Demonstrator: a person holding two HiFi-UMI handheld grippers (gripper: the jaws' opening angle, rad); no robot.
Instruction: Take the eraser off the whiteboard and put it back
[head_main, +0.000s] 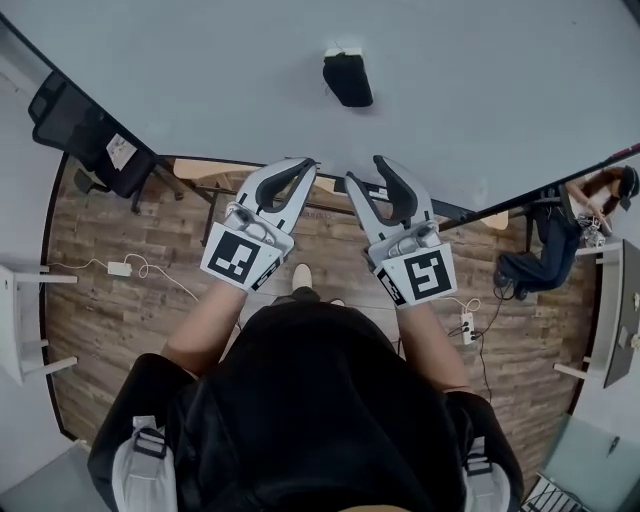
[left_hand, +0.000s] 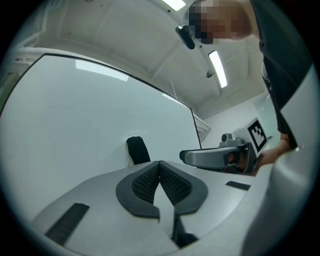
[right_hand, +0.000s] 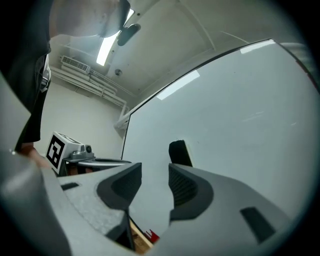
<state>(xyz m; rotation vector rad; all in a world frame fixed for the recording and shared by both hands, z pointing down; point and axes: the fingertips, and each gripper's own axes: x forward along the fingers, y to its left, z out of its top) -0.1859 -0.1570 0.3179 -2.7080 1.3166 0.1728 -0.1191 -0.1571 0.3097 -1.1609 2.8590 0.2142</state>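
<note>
The black eraser (head_main: 347, 77) sticks to the white whiteboard (head_main: 200, 70), ahead of both grippers and apart from them. My left gripper (head_main: 307, 166) points at the board below the eraser, its pads meeting at the tips with nothing held. In the left gripper view the eraser (left_hand: 137, 150) stands just beyond the shut left gripper (left_hand: 160, 164). My right gripper (head_main: 365, 171) hangs beside it, jaws apart and empty. In the right gripper view the eraser (right_hand: 180, 152) shows on the board past the open right gripper (right_hand: 155, 171).
A black office chair (head_main: 85, 130) stands at the left by the board. A power strip (head_main: 120, 268) with its cable lies on the wooden floor (head_main: 130, 320). A person (head_main: 555, 240) sits at the right near a table (head_main: 615, 310).
</note>
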